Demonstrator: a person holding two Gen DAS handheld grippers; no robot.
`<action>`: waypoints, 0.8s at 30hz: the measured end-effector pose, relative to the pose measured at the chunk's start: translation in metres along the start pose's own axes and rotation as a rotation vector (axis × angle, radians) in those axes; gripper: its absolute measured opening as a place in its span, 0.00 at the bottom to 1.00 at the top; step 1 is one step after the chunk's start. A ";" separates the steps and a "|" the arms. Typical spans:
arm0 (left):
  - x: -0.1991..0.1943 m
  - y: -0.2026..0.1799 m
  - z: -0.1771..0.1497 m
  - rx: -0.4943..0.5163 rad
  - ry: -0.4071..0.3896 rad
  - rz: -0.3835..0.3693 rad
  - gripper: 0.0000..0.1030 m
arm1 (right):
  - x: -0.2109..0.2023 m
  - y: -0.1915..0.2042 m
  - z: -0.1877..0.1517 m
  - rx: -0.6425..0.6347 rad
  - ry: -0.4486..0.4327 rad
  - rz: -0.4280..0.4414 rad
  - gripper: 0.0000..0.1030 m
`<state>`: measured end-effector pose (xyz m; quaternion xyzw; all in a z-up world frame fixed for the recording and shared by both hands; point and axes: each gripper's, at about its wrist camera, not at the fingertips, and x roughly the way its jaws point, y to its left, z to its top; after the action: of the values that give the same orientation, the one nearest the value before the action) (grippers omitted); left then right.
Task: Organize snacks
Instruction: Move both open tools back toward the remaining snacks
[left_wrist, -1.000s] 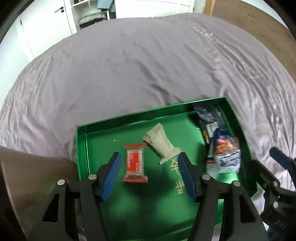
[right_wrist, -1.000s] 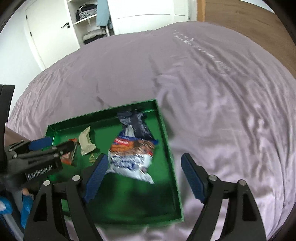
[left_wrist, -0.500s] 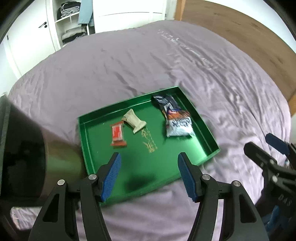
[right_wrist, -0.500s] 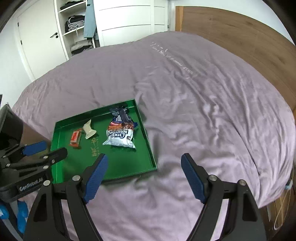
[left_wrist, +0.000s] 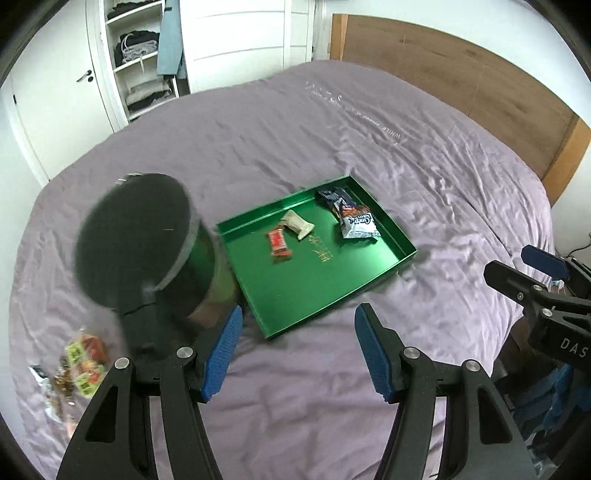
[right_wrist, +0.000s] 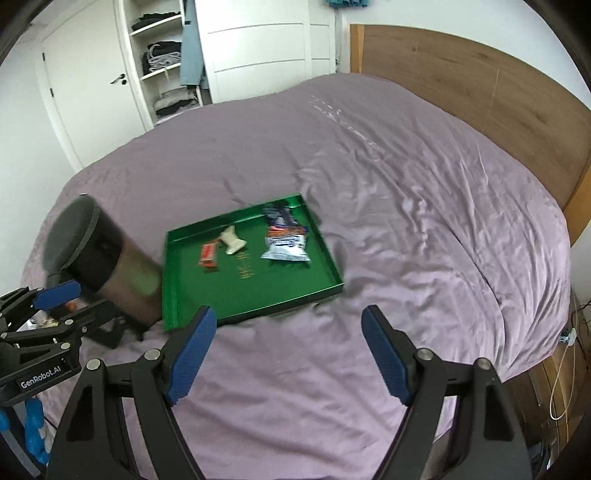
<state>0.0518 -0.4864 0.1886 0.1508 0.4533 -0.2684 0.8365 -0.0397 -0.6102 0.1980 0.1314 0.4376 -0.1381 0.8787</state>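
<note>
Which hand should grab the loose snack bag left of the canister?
Left. The snack bag lies on the bed beside the left gripper, just past the canister. The right gripper, also open and empty, hangs over bare cover on the tray's far side; I'd judge it the longer reach.

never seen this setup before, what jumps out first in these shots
A bright green tray lies on the purple bedspread, holding a red bar, a cream wrapper and a chip bag. Left of it stands a dark round canister, with a colourful snack packet on the bed nearer the camera. Both grippers, left and right, hang open and empty.
</note>
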 end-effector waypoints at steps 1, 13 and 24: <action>-0.009 0.005 -0.001 0.002 -0.010 0.002 0.56 | -0.008 0.009 0.000 -0.015 -0.003 0.005 0.74; -0.085 0.087 -0.015 -0.058 -0.102 0.063 0.56 | -0.045 0.105 -0.006 -0.181 0.002 0.083 0.74; -0.114 0.213 -0.063 -0.240 -0.094 0.268 0.56 | -0.053 0.238 -0.005 -0.410 -0.022 0.274 0.74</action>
<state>0.0832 -0.2464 0.2522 0.0965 0.4184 -0.1051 0.8970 0.0113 -0.3808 0.2638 0.0070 0.4250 0.0726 0.9023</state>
